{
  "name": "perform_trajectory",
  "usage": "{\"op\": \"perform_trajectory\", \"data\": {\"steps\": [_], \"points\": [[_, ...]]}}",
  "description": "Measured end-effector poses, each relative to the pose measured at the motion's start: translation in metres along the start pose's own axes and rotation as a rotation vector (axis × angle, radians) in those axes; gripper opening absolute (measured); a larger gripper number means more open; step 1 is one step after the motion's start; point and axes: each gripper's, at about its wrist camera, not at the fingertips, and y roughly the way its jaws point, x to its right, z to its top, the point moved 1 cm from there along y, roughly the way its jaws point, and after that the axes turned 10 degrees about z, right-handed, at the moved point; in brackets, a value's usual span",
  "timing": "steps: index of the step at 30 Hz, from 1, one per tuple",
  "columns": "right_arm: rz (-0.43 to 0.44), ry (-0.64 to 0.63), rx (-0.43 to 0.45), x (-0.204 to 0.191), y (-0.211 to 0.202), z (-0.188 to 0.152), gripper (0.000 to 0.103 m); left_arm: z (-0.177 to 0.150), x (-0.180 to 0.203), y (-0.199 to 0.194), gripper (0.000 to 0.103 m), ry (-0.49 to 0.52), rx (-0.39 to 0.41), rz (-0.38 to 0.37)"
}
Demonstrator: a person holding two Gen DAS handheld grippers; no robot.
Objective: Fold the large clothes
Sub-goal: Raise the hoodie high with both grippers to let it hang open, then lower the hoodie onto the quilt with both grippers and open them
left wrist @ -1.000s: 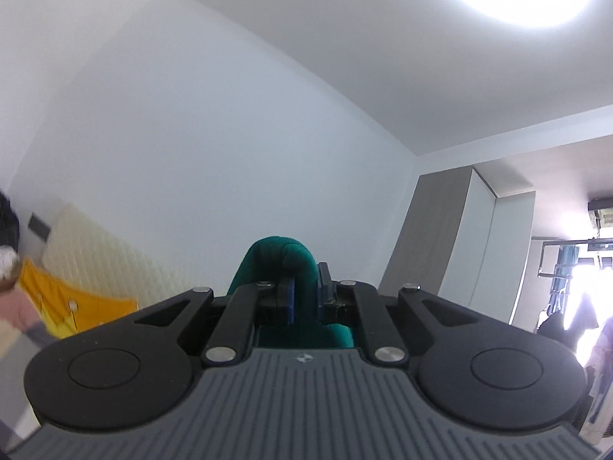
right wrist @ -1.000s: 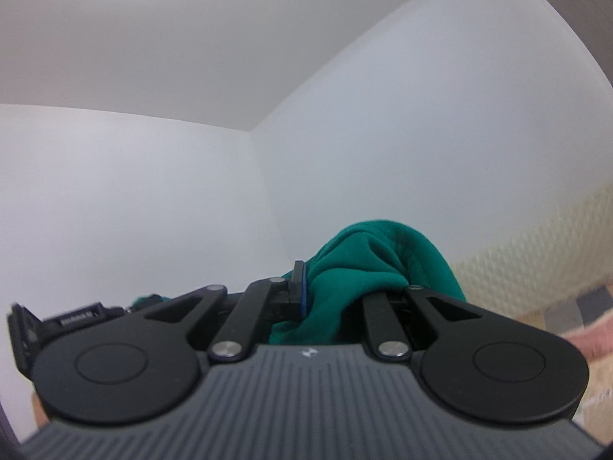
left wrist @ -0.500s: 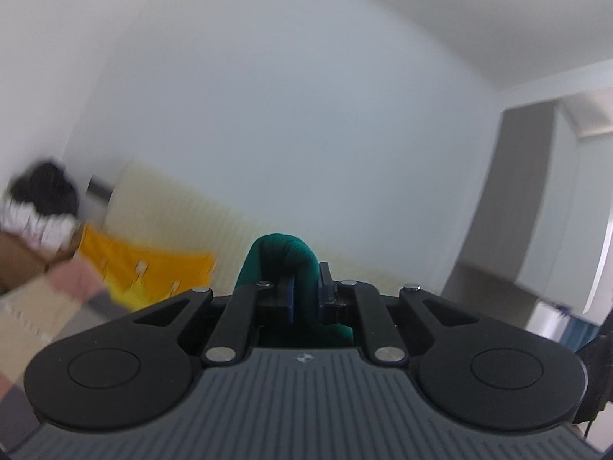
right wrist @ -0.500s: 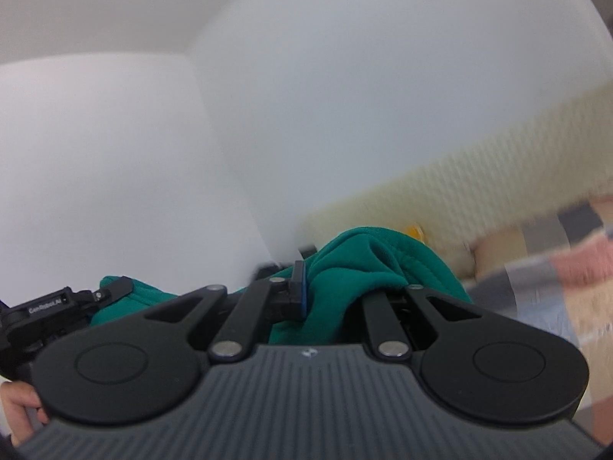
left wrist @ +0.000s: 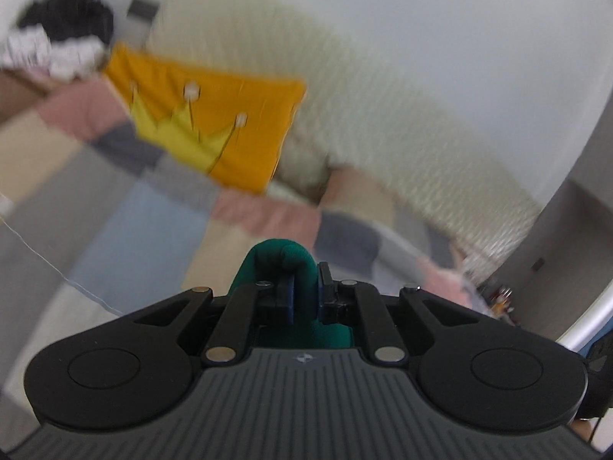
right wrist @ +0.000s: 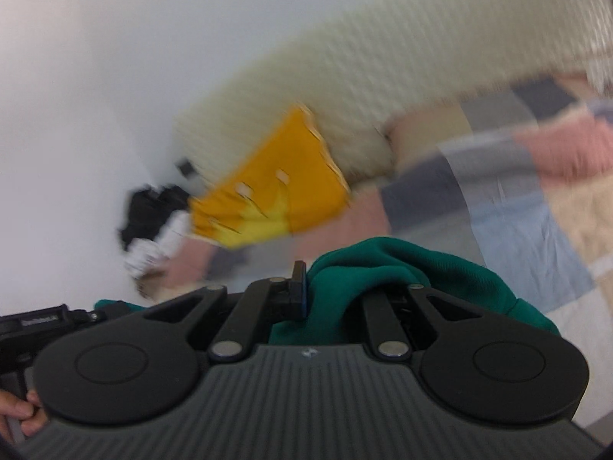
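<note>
A dark green garment is held by both grippers above a bed. In the left wrist view my left gripper (left wrist: 305, 294) is shut on a bunched fold of the green garment (left wrist: 281, 258), which sticks up between the fingers. In the right wrist view my right gripper (right wrist: 345, 287) is shut on a bigger bunch of the same garment (right wrist: 402, 268); the cloth covers the right finger. The rest of the garment hangs below, out of sight. The left gripper's body (right wrist: 42, 322) shows at the right wrist view's left edge.
A bed with a patchwork quilt (left wrist: 145, 222) in pink, grey, blue and beige lies below. An orange cushion with a yellow crown (left wrist: 214, 122) leans on the cream padded headboard (left wrist: 383, 122). A black and white pile (left wrist: 65, 42) sits at the far left. A grey wardrobe (left wrist: 567, 237) stands right.
Both grippers have tilted down from the ceiling and wall toward the bed, still shut on the green garment. The views are motion-blurred.
</note>
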Motion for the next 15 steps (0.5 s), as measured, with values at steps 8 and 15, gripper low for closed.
{"op": "perform_trajectory", "data": {"steps": [8,15], "points": [[-0.106,0.078,-0.141,0.081,0.086,-0.064,0.012,-0.022,-0.039,0.183,0.015,0.034,-0.153,0.078],[-0.120,0.101,-0.206,0.107,0.116,-0.094,0.012,-0.040,-0.054,0.226,0.019,0.019,-0.233,0.131]]}}
